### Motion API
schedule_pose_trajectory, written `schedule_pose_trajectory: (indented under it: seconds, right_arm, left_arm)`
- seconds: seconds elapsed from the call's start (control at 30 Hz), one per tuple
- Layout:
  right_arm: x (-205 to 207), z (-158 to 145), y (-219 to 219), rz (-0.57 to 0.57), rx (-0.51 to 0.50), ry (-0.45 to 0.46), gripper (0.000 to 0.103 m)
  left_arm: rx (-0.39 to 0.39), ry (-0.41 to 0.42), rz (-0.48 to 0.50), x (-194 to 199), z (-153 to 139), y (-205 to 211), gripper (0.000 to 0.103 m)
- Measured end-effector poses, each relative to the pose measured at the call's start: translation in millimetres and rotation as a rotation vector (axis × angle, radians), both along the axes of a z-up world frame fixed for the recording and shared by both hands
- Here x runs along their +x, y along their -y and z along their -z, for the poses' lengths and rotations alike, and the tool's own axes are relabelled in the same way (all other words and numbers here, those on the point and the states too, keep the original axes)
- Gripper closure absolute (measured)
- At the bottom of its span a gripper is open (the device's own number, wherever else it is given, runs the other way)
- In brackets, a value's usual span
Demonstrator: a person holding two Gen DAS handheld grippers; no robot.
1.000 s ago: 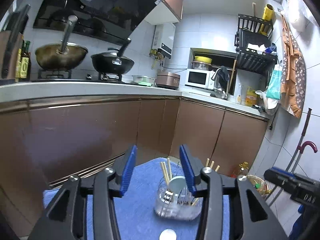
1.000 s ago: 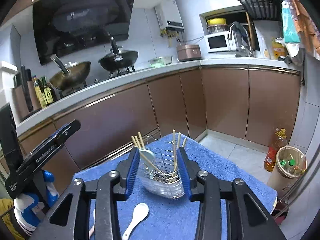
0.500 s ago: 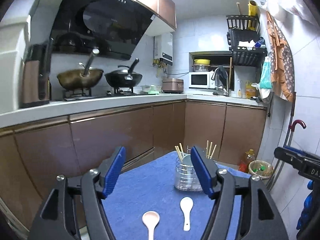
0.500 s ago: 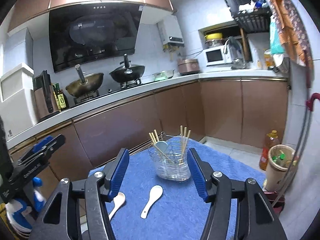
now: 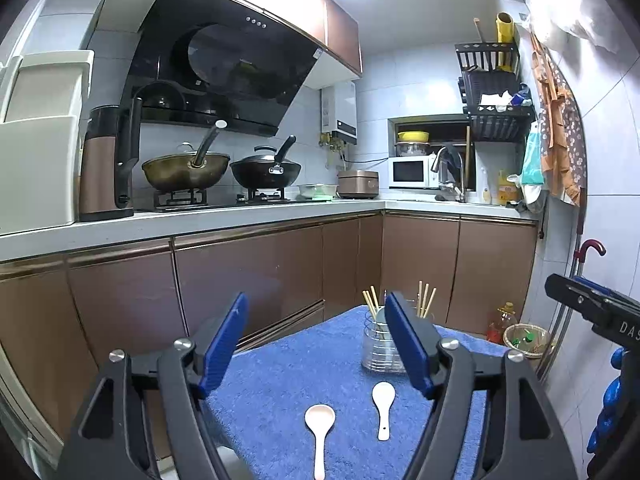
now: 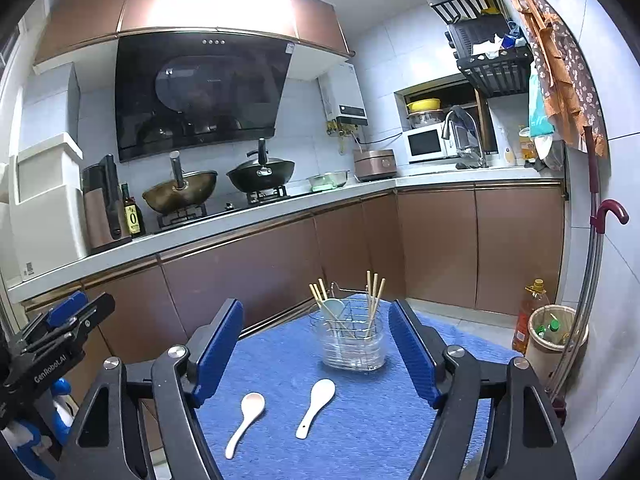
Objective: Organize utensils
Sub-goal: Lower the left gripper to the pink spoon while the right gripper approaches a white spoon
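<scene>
A clear utensil holder [image 6: 354, 344] [image 5: 380, 350] with a wire rack stands at the far end of a blue towel [image 6: 360, 432] [image 5: 280, 392]. It holds several wooden chopsticks [image 6: 374, 300] and one pale spoon [image 6: 333, 307]. Two white ceramic spoons lie on the towel in front of it: one on the left [image 6: 246, 416] [image 5: 319, 432], one on the right [image 6: 316, 400] [image 5: 383, 404]. My left gripper [image 5: 316, 344] and right gripper [image 6: 316, 352] are both open and empty, held above and short of the spoons.
Brown kitchen cabinets [image 6: 260, 272] and a counter with woks [image 6: 180, 192] lie behind the towel. A bin [image 6: 554, 336] and an oil bottle [image 6: 528, 312] stand on the floor to the right. The left gripper [image 6: 60, 336] shows in the right wrist view.
Both grippers have pulled back and up from the holder and opened wider. The holder now looks smaller, and both spoons on the towel have come into full view.
</scene>
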State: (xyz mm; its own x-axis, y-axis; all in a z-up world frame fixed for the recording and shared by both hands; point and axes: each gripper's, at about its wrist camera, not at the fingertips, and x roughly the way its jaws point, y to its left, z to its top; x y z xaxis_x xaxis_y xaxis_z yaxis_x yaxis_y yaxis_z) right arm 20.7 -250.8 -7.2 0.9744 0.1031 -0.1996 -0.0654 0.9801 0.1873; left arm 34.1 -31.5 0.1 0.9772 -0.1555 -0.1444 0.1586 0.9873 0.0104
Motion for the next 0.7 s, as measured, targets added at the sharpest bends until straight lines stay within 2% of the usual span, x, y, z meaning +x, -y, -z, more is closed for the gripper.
schedule_pose_trajectory:
  seconds: [0.23, 0.37, 0.5, 0.7]
  right_arm:
    - [-2, 1, -1, -0.010, 0.006, -0.001, 0.029]
    - [5, 6, 0, -0.024, 0.018, -0.023, 0.029]
    - [22, 20, 2, -0.045, 0.030, -0.082, 0.029]
    - [67, 57, 7, -0.114, 0.069, -0.232, 0.029]
  left_arm:
    - [-0.009, 0.000, -0.003, -4, 1, -3, 0.033]
    - [-0.038, -0.046, 0.023, 8, 6, -10, 0.033]
    - [-0.104, -0.183, 0.096, 40, 24, -24, 0.033]
    - [-0.192, -0.483, 0.253, 117, 81, -38, 0.033]
